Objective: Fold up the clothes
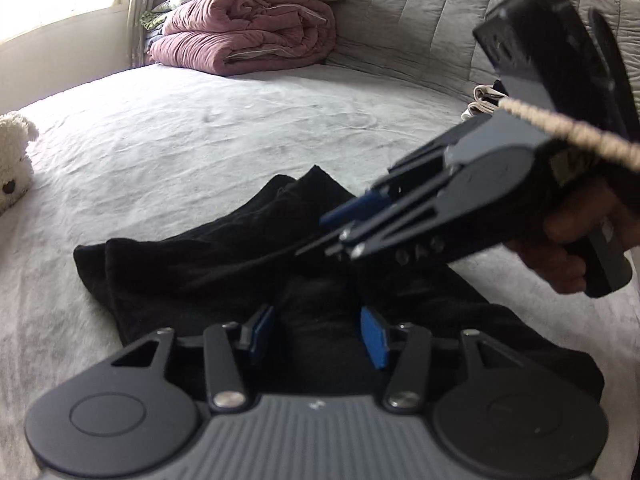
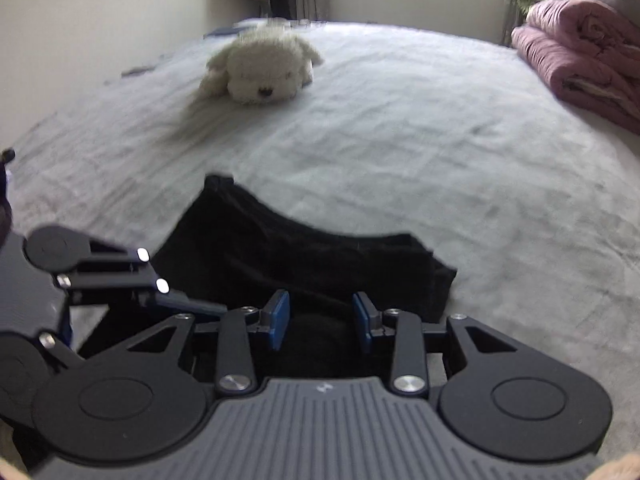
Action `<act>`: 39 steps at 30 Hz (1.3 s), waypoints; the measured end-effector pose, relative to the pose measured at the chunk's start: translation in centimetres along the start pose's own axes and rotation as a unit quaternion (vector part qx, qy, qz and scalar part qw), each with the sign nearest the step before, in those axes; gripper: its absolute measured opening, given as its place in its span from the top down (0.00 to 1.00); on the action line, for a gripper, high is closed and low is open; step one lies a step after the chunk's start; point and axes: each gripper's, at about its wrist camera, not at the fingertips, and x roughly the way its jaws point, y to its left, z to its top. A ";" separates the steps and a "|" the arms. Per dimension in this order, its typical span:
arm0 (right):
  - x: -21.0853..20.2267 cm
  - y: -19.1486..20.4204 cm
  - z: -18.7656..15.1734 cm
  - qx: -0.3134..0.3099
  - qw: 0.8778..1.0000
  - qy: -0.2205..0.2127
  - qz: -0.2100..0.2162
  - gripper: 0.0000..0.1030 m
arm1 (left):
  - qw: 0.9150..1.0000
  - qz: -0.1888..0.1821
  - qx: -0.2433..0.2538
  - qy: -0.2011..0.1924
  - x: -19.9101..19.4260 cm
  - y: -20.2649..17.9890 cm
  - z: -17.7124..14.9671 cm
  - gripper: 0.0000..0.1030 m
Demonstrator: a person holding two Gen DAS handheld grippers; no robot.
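A black garment (image 1: 224, 268) lies partly folded on the grey bed sheet (image 1: 200, 128); it also shows in the right wrist view (image 2: 280, 252). My left gripper (image 1: 318, 334) is open, its blue pads just above the near part of the garment. My right gripper (image 2: 322, 322) is open over the garment's near edge. In the left wrist view the right gripper (image 1: 340, 220) reaches in from the right above the garment, held by a hand. In the right wrist view the left gripper (image 2: 192, 304) shows at the left edge.
A white plush dog (image 2: 260, 68) lies on the bed beyond the garment, seen at the left edge in the left wrist view (image 1: 12, 160). A folded pink quilt (image 1: 248, 40) with a pillow sits at the headboard (image 1: 420, 20). Folded light clothes (image 1: 484, 100) lie at the right.
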 end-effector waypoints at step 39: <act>-1.5 0.1 2.6 -0.080 0.987 -0.134 -0.038 0.67 | 1.000 0.011 0.010 -0.001 -1.1 0.6 0.4 0.48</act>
